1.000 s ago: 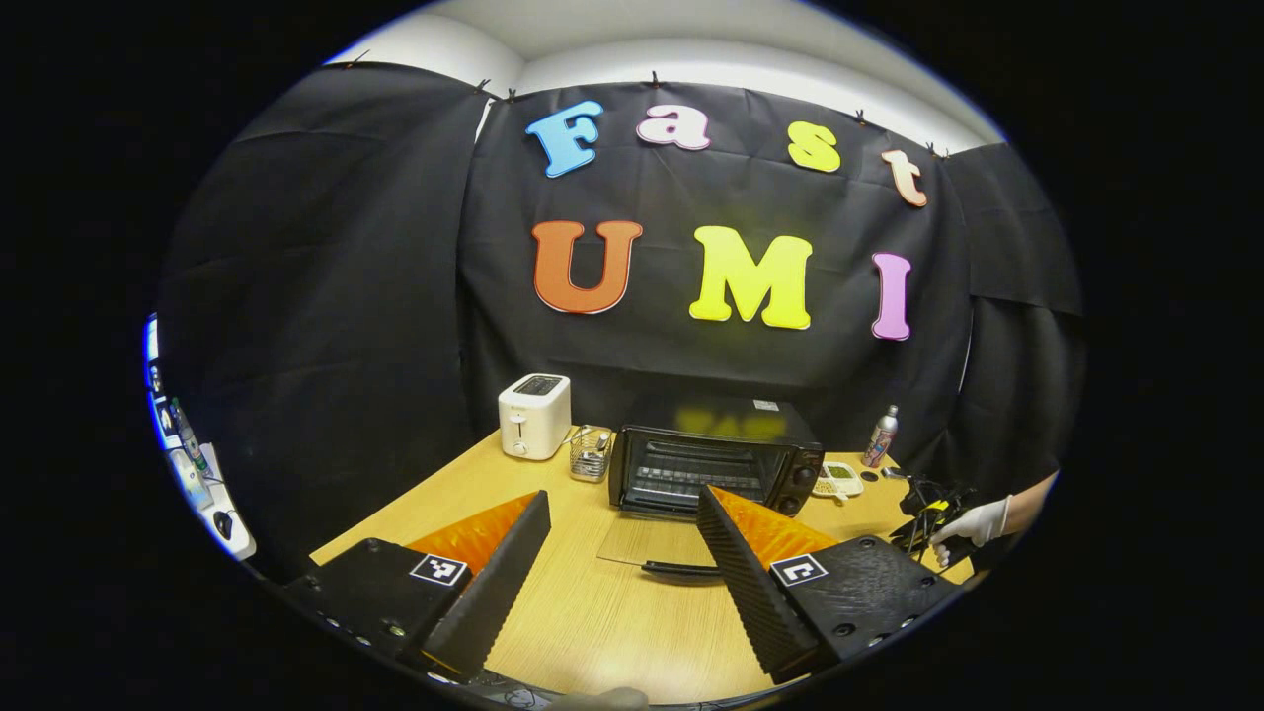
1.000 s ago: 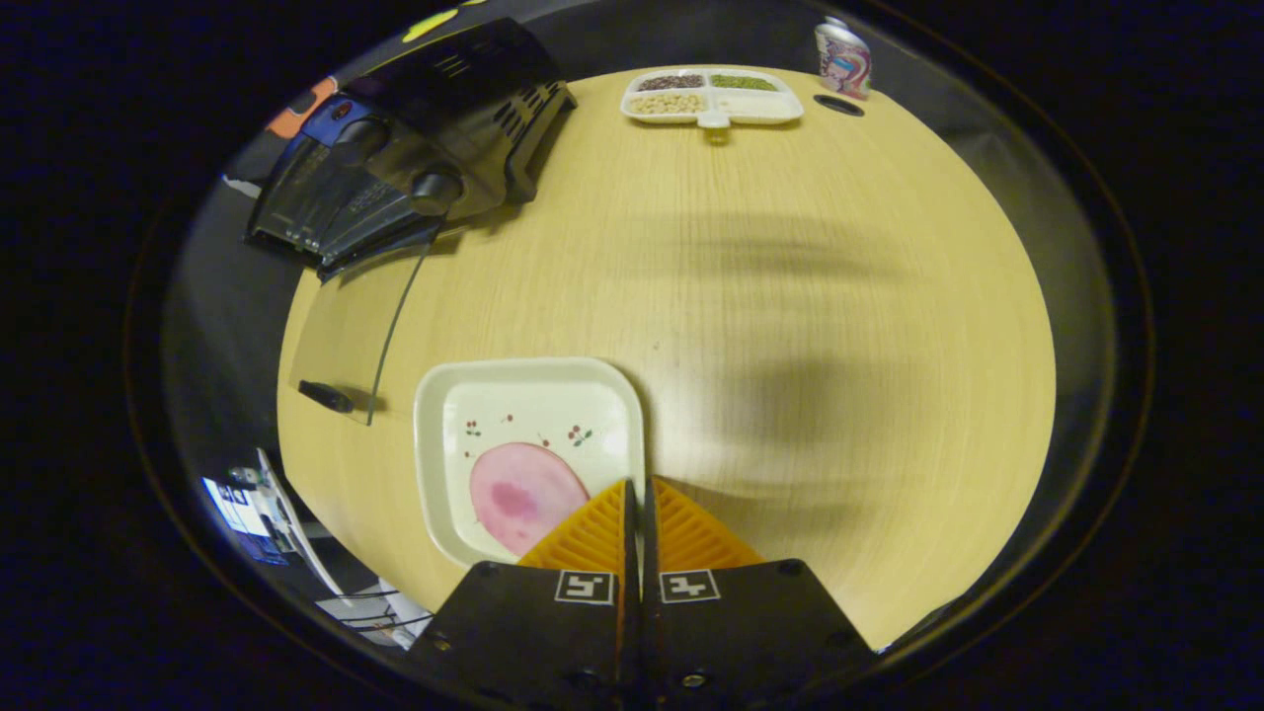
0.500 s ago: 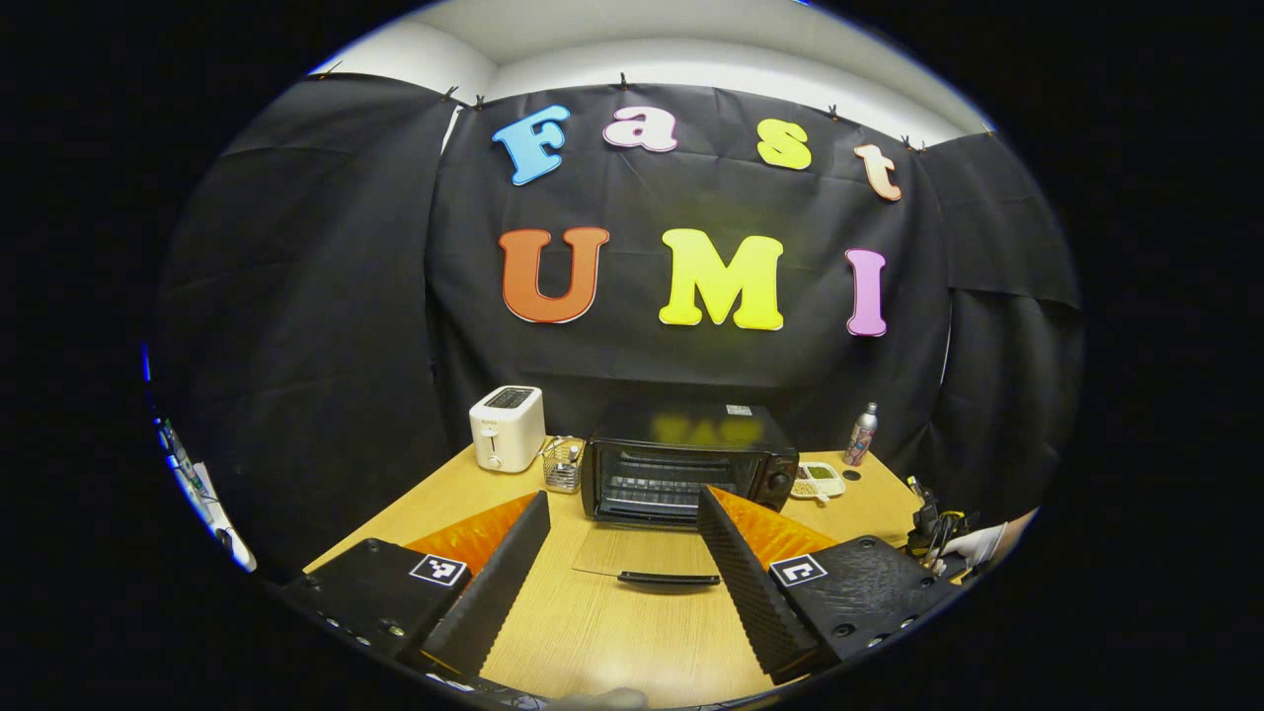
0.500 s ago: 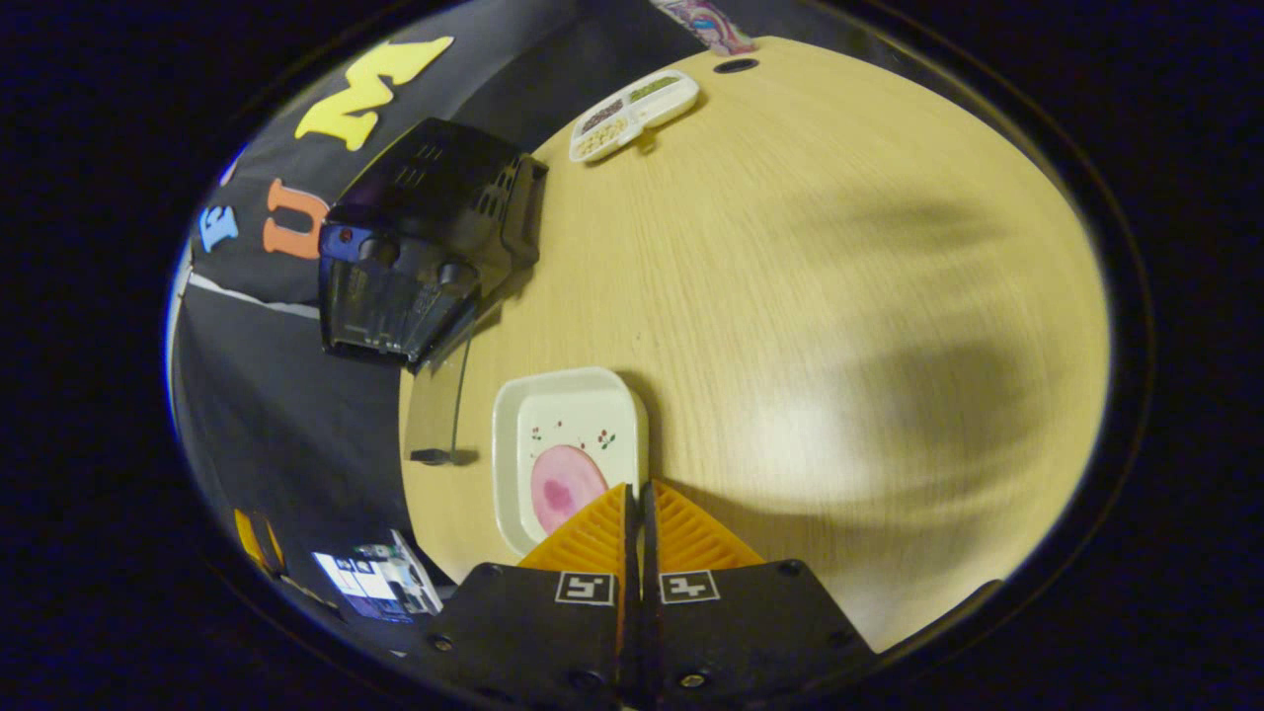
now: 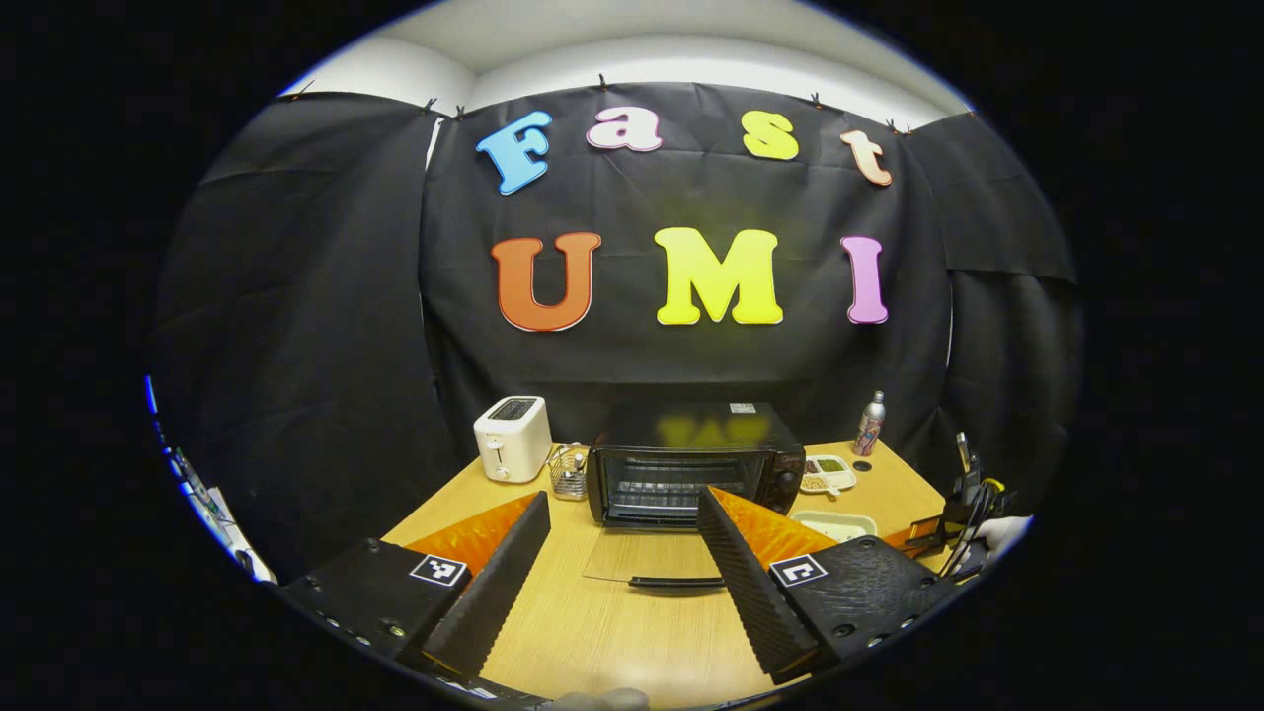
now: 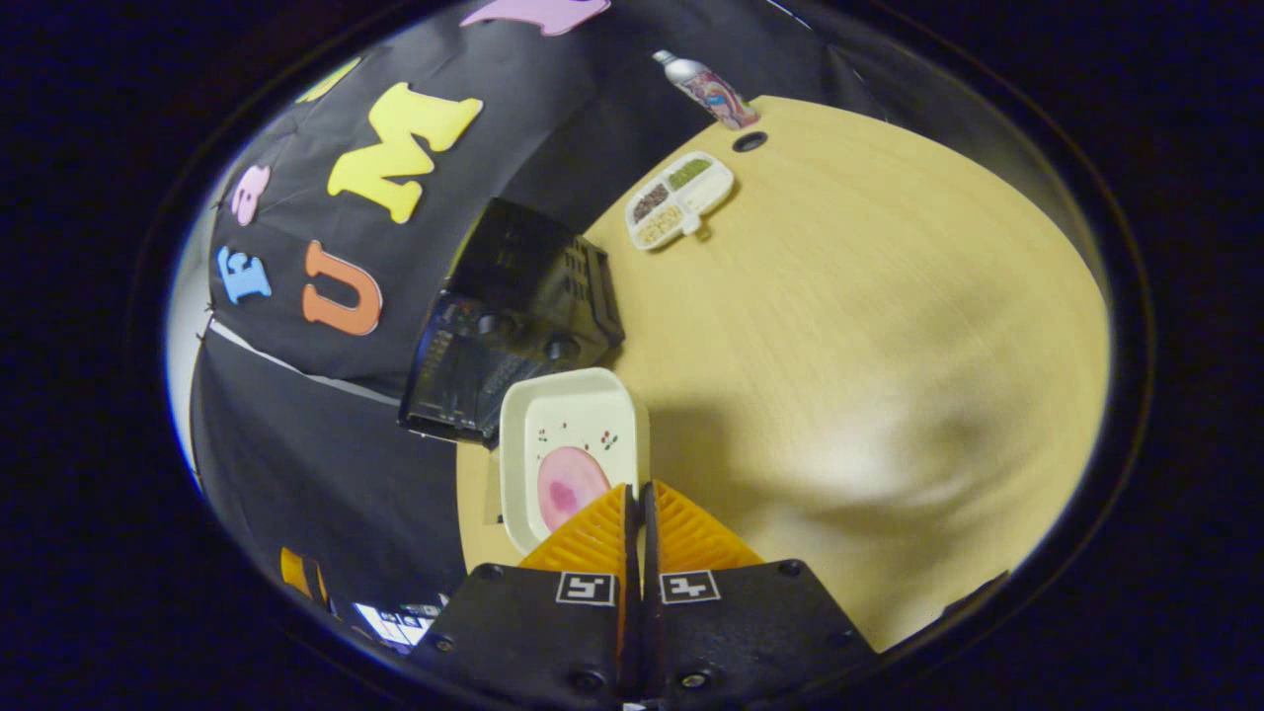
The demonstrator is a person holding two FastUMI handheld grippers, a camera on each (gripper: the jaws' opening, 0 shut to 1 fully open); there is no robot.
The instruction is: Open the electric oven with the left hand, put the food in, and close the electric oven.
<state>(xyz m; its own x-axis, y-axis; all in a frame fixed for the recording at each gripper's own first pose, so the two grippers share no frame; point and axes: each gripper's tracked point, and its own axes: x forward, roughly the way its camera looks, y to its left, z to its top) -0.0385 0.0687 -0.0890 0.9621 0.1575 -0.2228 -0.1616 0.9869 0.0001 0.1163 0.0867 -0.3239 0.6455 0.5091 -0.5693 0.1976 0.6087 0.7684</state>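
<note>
The left claw (image 5: pixel 620 553) hangs wide open above the near part of the desk (image 5: pixel 612 632), gripping nothing. Beyond it the electric oven (image 5: pixel 691 462) stands at the far side with its glass door (image 5: pixel 647 561) folded flat onto the desk. A white toaster (image 5: pixel 511 436) sits to the oven's left. The right claw (image 6: pixel 637 494) is pinched closed on the rim of a white plate (image 6: pixel 568 420) carrying a pink slice of food (image 6: pixel 568 487), held up beside the oven's front.
</note>
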